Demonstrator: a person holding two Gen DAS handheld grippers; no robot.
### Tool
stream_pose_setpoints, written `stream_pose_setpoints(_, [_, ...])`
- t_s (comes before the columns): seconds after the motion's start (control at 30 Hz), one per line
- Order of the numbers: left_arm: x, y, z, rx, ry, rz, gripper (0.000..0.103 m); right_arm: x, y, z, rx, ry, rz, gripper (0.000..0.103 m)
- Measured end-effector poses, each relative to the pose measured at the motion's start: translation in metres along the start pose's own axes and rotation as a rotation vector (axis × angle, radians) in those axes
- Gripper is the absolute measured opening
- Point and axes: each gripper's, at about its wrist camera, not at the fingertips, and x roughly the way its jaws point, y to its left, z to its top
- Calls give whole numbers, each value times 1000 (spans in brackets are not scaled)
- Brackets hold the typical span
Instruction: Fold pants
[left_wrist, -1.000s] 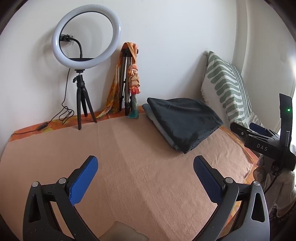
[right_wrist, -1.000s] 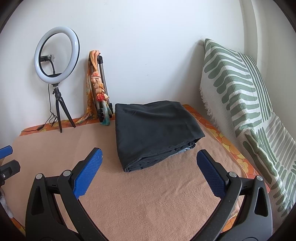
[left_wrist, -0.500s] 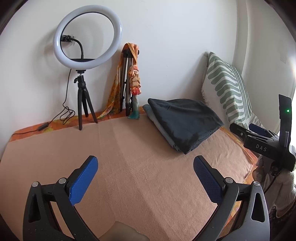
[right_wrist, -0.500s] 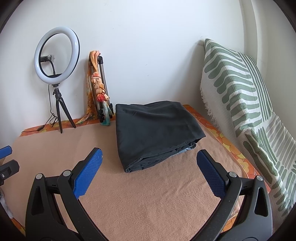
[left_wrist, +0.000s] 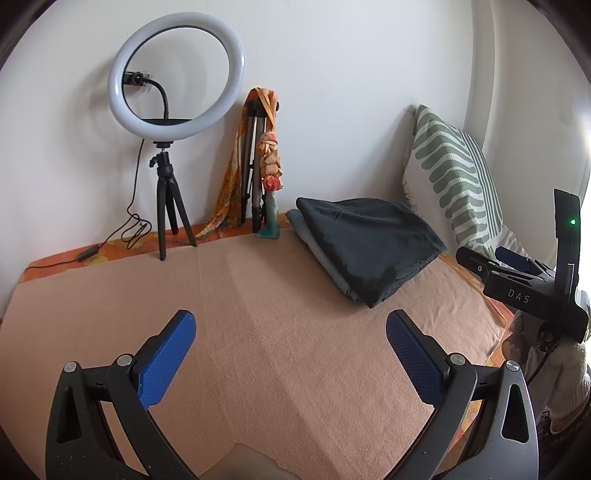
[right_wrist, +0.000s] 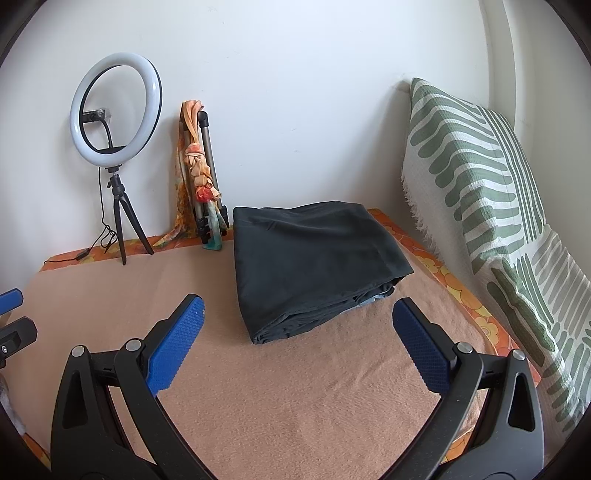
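**Pants folded, both tools wide apart**

Dark pants (right_wrist: 317, 266) folded in a stack on the tan blanket (right_wrist: 295, 387), just beside the striped pillow (right_wrist: 476, 177). Left tool (left_wrist: 290, 354) and right tool (right_wrist: 298, 343) hovering short of the pants, spread wide, gripping nothing.

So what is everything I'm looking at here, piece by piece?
dark grey folded pants: one, charcoal, back of blanket, atop a lighter folded garment
peach fleece blanket: one, covering the bed
white ring light on black tripod: one, back left by wall
folded metal tripod draped with orange scarf: one, leaning on wall
green-and-white patterned cushion: one, right side
left tongs: one, black with blue pads, open, empty
right tongs: one, same, open, empty
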Motion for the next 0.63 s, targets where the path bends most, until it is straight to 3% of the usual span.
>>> stream_pose_setpoints(0.63, [-5, 3, 0, 8, -10, 1, 103, 3, 7, 1, -4, 4, 5, 103])
